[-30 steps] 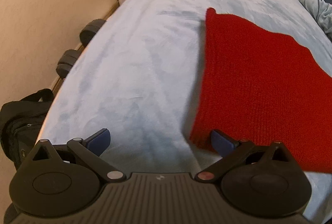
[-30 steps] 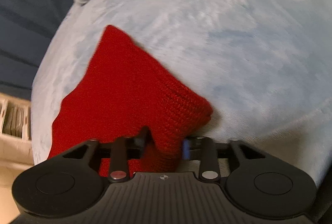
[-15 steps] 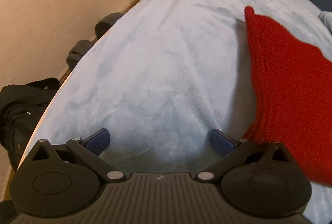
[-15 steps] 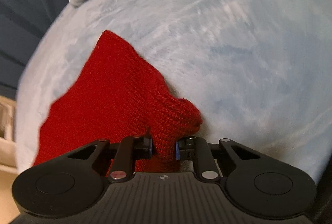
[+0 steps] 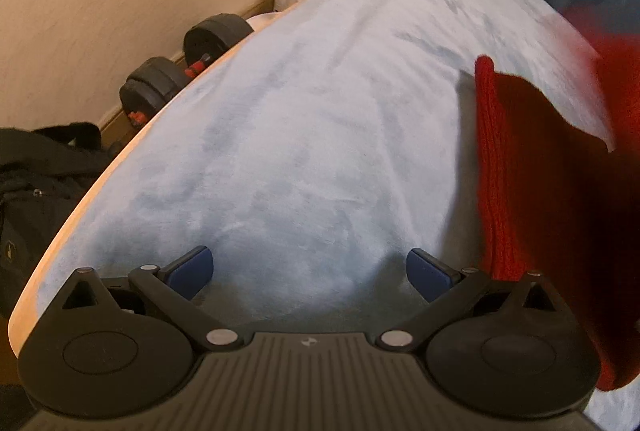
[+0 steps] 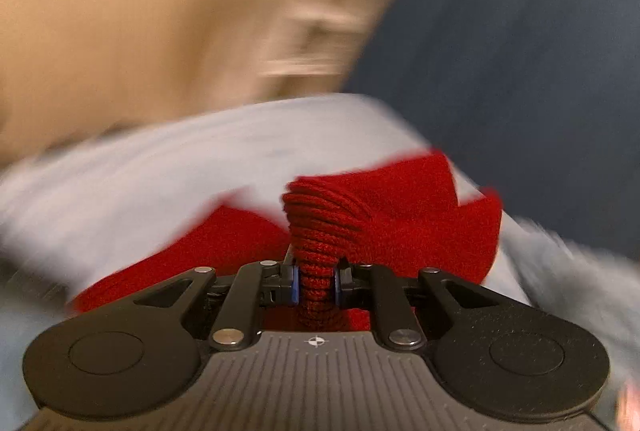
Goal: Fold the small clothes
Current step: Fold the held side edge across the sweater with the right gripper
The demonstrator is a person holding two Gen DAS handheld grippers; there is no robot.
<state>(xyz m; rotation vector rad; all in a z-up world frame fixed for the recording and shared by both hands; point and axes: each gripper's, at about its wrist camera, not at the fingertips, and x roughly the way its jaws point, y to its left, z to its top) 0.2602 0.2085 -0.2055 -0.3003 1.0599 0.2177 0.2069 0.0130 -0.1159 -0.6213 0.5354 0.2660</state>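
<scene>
One red knit cloth (image 6: 320, 231), ribbed and thick, is pinched in a bunched rope-like twist between the blue pads (image 6: 295, 285) of the right claw (image 6: 316, 285), which is pressed tight on it. The rest of the cloth fans out in flat red flaps over the bed (image 6: 140, 167), whose cover is pale blue and plush; this view is blurred. In the left wrist view the cloth (image 5: 536, 199) hangs at the right, partly lifted off the bed (image 5: 300, 131), its ribbed edge running downward. The left claw (image 5: 310, 271) is spread wide, nothing between its two blue pads (image 5: 192, 269), just above the fleecy cover. Beside the bed lie two black round weights (image 5: 188, 63) and one black bag (image 5: 36, 183) against a beige wall.
</scene>
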